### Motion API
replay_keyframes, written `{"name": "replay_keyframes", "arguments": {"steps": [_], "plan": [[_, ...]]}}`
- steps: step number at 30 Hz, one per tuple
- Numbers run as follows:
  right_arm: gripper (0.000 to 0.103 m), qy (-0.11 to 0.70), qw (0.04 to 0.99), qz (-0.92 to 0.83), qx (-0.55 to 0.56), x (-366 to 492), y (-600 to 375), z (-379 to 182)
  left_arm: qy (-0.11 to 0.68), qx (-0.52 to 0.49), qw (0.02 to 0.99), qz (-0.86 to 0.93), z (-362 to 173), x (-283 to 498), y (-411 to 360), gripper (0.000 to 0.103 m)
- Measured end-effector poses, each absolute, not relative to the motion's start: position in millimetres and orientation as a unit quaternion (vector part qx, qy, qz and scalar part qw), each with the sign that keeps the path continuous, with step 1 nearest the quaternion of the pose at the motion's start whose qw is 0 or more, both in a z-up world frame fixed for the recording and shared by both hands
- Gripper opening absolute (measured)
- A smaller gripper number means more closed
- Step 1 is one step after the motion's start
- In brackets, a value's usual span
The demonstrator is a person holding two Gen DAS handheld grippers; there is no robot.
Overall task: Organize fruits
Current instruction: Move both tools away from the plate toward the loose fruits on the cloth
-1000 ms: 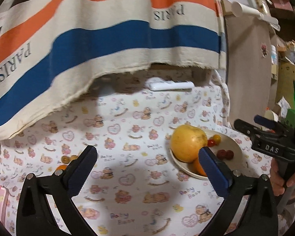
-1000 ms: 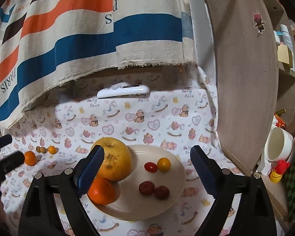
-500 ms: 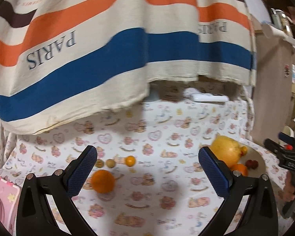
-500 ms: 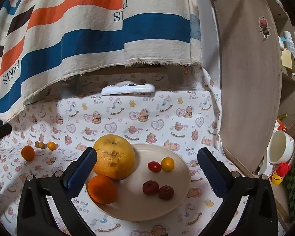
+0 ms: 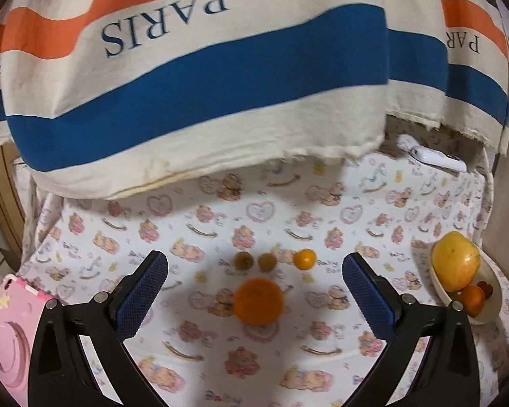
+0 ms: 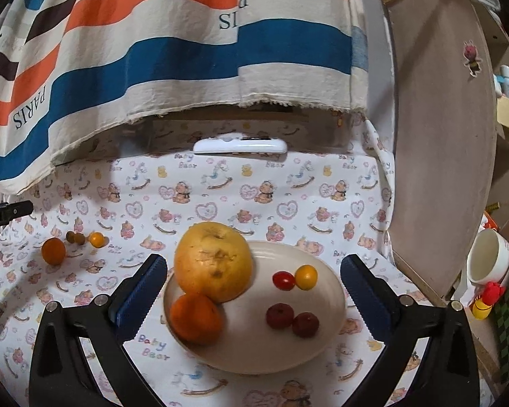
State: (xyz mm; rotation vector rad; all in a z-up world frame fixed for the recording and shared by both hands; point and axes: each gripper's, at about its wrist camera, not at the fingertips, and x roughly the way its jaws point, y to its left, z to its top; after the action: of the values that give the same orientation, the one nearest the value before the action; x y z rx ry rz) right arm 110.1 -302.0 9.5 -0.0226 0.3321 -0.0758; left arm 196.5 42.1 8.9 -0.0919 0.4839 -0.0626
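The smooth oval cream plate (image 6: 325, 291) holds a big dimpled yellow pomelo (image 6: 213, 260), a matte orange (image 6: 195, 318), a glossy red tomato, a yellow one and two wrinkly dark red fruits, and the right gripper (image 6: 253, 284) hangs over it with jaws spread wide, nothing pinched. Well left of the plate, a loose orange (image 5: 258, 301) sits on the cloth between the left gripper's (image 5: 255, 282) wide-open, empty jaws, with three tiny round fruits (image 5: 267, 262) just behind. The soft cloth (image 6: 220, 203) under the plate reads "Baby Bear", and the striped canvas (image 5: 200, 78) hanging behind says "PARIS".
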Motion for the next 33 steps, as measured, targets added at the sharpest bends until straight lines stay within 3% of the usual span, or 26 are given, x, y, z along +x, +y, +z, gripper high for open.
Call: {"name": "replay_keyframes", "arguments": {"steps": [18,27,33], "plan": [[0.103,0.200,0.979,0.008,-0.043,171.3,-174.0,31.2,0.232,-0.107,0.967,0.005,1.3,212.6,93.2,0.102],[0.102,0.299,0.954,0.012,-0.008,252.4,-121.0,12.4,0.257,-0.098,0.961,0.017,-12.9,224.9,100.2,0.102],[0.083,0.334,0.942,0.030,-0.023,286.0,-93.4,-2.7,0.273,-0.124,0.954,0.013,-20.2,231.8,109.1,0.102]]}}
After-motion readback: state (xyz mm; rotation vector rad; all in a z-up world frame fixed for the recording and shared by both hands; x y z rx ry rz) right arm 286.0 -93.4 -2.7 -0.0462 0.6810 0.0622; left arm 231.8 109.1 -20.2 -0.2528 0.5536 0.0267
